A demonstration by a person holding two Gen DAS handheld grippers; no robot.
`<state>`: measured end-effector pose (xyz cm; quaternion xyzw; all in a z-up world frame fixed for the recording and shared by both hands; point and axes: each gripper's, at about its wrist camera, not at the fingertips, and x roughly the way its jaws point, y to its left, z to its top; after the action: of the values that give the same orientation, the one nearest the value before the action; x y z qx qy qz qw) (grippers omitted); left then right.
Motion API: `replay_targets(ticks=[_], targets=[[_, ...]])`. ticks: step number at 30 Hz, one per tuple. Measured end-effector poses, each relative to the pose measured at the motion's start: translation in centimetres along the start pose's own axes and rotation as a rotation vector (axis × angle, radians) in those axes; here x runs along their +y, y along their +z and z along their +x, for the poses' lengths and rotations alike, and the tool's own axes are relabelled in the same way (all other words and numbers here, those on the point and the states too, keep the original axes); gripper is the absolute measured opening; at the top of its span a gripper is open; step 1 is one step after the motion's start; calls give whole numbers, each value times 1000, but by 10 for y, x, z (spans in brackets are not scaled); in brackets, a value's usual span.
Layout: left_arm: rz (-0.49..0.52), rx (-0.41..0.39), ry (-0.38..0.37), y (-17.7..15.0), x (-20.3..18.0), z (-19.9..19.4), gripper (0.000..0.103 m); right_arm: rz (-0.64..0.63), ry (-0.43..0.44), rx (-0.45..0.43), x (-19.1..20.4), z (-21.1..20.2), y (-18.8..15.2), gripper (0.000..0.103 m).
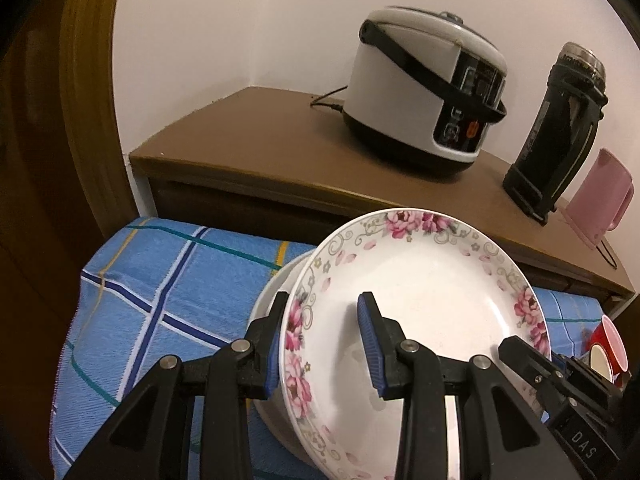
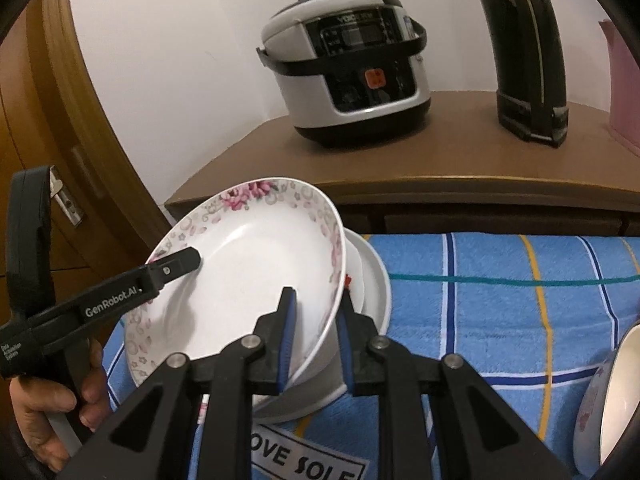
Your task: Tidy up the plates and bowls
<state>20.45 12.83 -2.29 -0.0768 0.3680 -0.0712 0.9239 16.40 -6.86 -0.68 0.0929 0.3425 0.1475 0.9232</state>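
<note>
**Sam:** What are you holding right now?

**Me:** I am holding the flowery plate (image 1: 420,304) with both grippers. The left gripper (image 1: 324,340) is pinching one side of the rim. One pad is sitting inside the plate and the other is pressing on the back. The right gripper (image 2: 318,316) is pinching the other side the same way, with its jaws nearly closed on the thin edge.

**Sam:** Where is the plate?

**Me:** It is tipping up on its edge over the blue checked cloth (image 2: 500,280). It is leaning right over the white dishes (image 2: 372,280) that are sitting on the cloth. I cannot tell if it is touching them. Behind it all, a rice cooker (image 2: 352,68) is standing on a brown cabinet (image 1: 260,140).

**Sam:** Is it tricky to hold?

**Me:** I am thinking yes. It looks like china, so it is hard, a bit heavy, and it will break if I am dropping it. The glaze is shiny, so it could be slipping out of the pads. The rim is the only good place to grab, and two sides are safer than one.

**Sam:** Anything else near?

**Me:** Another bowl (image 2: 608,400) is waiting at the right edge, and a red cup (image 1: 612,344) is close by. I am guessing the plate is going onto the white dishes, slowly, so nothing is clinking.
</note>
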Motion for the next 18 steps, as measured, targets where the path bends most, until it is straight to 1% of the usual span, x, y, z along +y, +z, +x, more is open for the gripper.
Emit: replay_targets(ticks=[5,12,18], targets=[[8,13,9,1,-3,10,37,9,-17,8,-5,6,0,20],[1,46,1,0,-3,23,37,11,-40,13,-8,10,0,20],[4,40,1,1,-2,25,37,4,-51,15,-7,14,-1,20]])
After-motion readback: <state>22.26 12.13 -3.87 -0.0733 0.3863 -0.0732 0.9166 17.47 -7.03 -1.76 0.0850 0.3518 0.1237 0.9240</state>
